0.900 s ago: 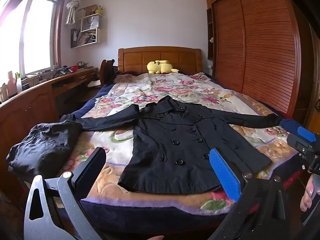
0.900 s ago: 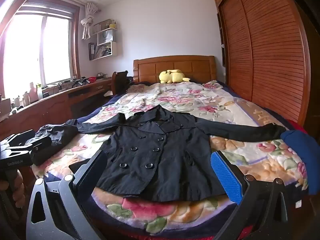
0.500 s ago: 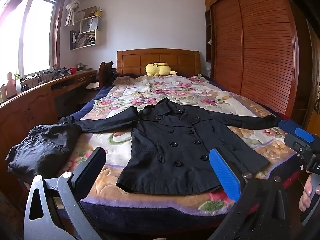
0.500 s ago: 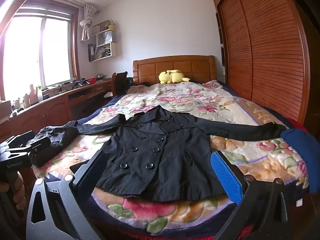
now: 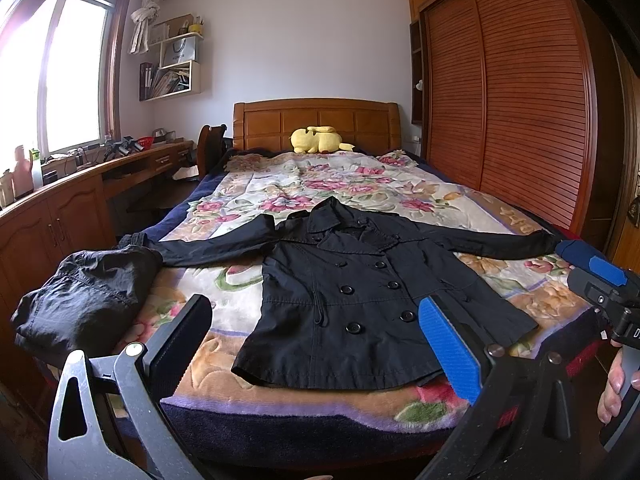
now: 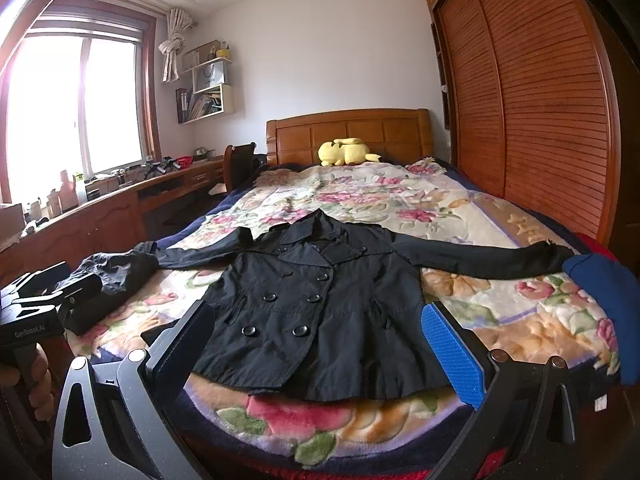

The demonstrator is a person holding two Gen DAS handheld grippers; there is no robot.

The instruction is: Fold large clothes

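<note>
While flat on bed, coat (image 5: 360, 296) ahead of left gripper (image 5: 316, 344), untouched

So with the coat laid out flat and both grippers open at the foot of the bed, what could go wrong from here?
The black coat has long sleeves; its left cuff lies beside the bundled dark garment, so a grab there might catch both. The hem lies near the bed's edge; a pull could drag it off.

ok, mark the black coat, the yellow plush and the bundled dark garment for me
black coat (image 5: 360, 300): left wrist view, front panel between the button rows.
yellow plush (image 6: 346, 152): right wrist view, middle of its body, by the headboard.
bundled dark garment (image 5: 88, 300): left wrist view, top of the heap at the bed's left edge.
</note>
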